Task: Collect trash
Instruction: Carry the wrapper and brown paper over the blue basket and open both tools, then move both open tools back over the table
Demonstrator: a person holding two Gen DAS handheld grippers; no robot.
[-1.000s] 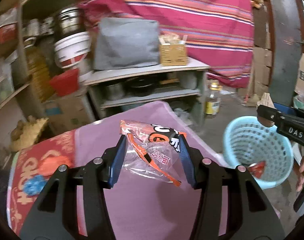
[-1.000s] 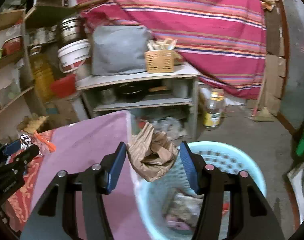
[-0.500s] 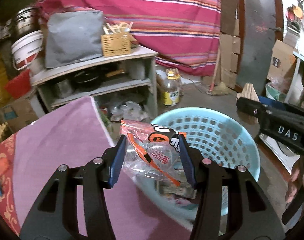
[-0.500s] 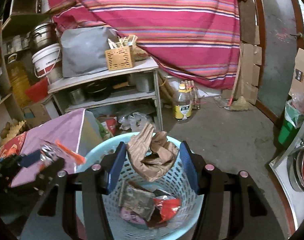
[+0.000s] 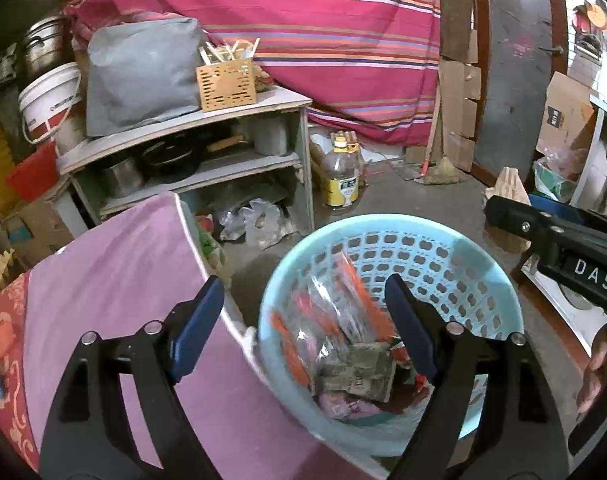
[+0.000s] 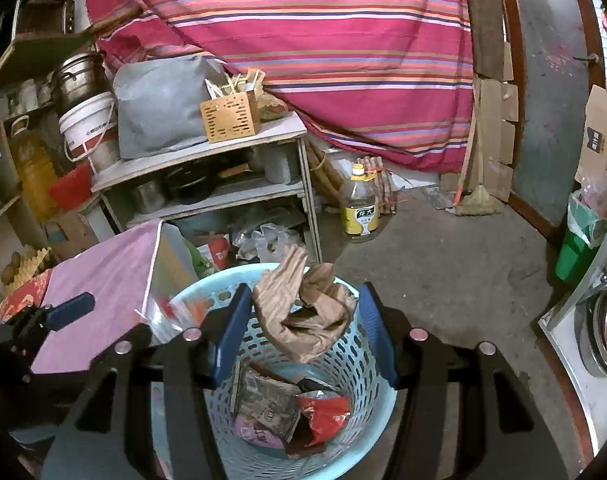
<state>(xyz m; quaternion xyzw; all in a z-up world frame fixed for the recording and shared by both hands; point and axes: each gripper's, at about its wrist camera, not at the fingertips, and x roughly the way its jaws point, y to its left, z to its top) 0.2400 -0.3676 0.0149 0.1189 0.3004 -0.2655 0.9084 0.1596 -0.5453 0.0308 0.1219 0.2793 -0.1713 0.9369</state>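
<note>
A light blue plastic basket [image 5: 455, 264] stands on the floor beside a purple-covered table [image 5: 115, 264]. My left gripper [image 5: 307, 312] is open above the basket's near rim. A clear wrapper with orange print [image 5: 335, 312] is blurred, falling into the basket onto other trash. My right gripper [image 6: 303, 324] is shut on a crumpled brown paper bag [image 6: 303, 312], held above the same basket [image 6: 343, 364]. Wrappers, one red [image 6: 323, 412], lie at the basket's bottom. The left gripper's blue finger [image 6: 69, 312] shows at left in the right wrist view.
A shelf unit [image 5: 207, 152] with pots, a grey bag and a wicker box stands behind the table. An oil bottle [image 5: 341, 176] stands on the concrete floor. A striped red cloth hangs at the back. Cardboard and a green bin [image 6: 575, 248] stand at right.
My left gripper opened and let go of the clear orange wrapper, which drops into the basket. My right gripper stays over the basket with the paper bag.
</note>
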